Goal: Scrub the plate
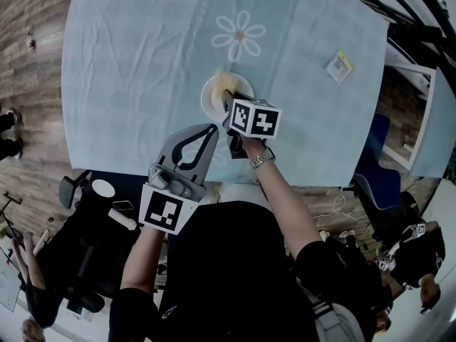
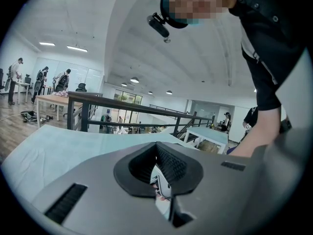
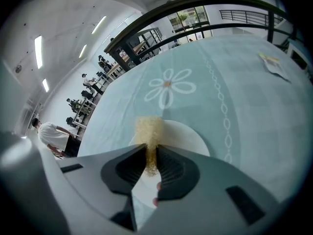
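Observation:
A small white plate (image 1: 211, 98) (image 3: 183, 136) lies on the pale blue tablecloth near the table's front edge. My right gripper (image 1: 228, 100) (image 3: 150, 153) is shut on a yellow sponge (image 1: 231, 82) (image 3: 148, 131), whose free end lies over the plate's left part. My left gripper (image 1: 211, 130) (image 2: 157, 148) hangs off to the left of the plate, at the table's near edge, away from the plate. Its jaws are together with nothing between them, and its camera looks out across the room.
A flower print (image 1: 239, 34) marks the cloth beyond the plate. A small paper packet (image 1: 340, 65) (image 3: 274, 65) lies far right on the table. Chairs (image 1: 381, 180), other people and a dark railing (image 2: 122, 114) surround the table.

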Action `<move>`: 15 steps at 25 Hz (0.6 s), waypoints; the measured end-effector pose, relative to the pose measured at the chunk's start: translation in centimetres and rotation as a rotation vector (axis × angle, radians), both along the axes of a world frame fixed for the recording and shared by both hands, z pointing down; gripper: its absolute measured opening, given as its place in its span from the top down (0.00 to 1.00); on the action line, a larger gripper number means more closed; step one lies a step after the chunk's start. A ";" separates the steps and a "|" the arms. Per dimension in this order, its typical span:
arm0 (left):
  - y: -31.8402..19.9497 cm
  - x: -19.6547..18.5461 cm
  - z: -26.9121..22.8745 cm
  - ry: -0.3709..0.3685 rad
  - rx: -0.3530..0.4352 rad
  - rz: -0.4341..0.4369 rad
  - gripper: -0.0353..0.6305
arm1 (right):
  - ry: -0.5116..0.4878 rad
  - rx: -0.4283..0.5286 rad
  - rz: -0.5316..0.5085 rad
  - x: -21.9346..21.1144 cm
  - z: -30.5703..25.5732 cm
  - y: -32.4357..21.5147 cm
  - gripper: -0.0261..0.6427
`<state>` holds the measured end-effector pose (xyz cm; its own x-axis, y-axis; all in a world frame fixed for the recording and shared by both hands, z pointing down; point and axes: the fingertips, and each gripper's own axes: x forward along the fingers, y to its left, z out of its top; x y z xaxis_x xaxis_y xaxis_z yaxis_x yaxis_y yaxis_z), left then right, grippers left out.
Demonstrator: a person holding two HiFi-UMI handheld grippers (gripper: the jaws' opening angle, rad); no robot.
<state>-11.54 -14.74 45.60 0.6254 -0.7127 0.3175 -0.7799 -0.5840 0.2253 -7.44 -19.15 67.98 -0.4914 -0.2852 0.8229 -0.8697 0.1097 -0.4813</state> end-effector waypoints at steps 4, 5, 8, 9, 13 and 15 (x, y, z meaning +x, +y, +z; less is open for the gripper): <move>-0.3 0.2 0.0 0.027 -0.007 -0.014 0.93 | 0.021 -0.003 0.005 1.2 0.2 -0.2 0.87; -0.3 0.4 -0.1 0.029 -0.004 -0.011 0.93 | 0.025 -0.003 0.009 1.5 0.2 -0.2 0.87; -0.3 0.9 -0.1 0.026 0.009 0.001 0.93 | 0.044 -0.002 0.023 2.7 0.3 -0.2 0.87; -0.2 1.0 -0.1 0.026 0.011 0.003 0.93 | 0.053 -0.002 0.028 3.1 0.4 -0.2 0.87; 0.3 1.2 -0.1 0.016 0.010 0.019 0.93 | 0.085 -0.002 0.049 4.7 0.0 0.0 0.87; 0.6 1.1 -0.2 0.011 0.014 0.025 0.93 | 0.093 0.001 0.061 5.3 -0.3 0.1 0.87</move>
<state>-10.42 -14.13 45.42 0.6467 -0.7008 0.3011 -0.7624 -0.6066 0.2255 -2.16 -19.03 67.71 -0.3948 -0.3130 0.8638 -0.9156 0.0559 -0.3983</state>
